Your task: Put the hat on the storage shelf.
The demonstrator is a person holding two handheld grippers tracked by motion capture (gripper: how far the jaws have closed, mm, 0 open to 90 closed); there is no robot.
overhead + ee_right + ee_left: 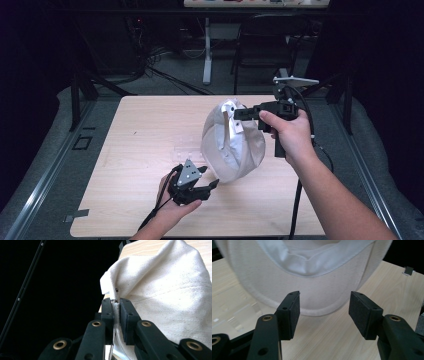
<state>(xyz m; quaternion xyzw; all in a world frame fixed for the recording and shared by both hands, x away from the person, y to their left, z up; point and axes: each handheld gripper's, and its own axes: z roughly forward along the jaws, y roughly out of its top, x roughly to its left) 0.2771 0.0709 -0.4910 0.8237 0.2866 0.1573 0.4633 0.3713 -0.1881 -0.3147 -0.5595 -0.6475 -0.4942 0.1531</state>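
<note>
so the biggest thing is the worktop [135,150], pale wood, rounded corners, with grey floor strips running down both long sides. whole left half is bare and the near edge is mostly bare too, so loads of free room there.

next up is a white cloth cap [232,142], sitting right of centre. it's held up by its rear edge and hangs down, with its lower edge at or just above the wood, can't tell which. in the left gripper view the curved brim edge [322,311] is just past the fingertips with the open inside of the cap above it.

right gripper [239,114] comes in from the right, well above the surface, fingers [127,315] clamped tight on a seam of the cap fabric near a small white tab.

left gripper [209,177] is low near the front edge, just beside the cap's lower side, fingers [291,312] spread wide with nothing between them, not touching the brim.

smallest bit: a clear plastic piece [184,145] lying flat on the wood just left of the cap, hard to make out.
</note>
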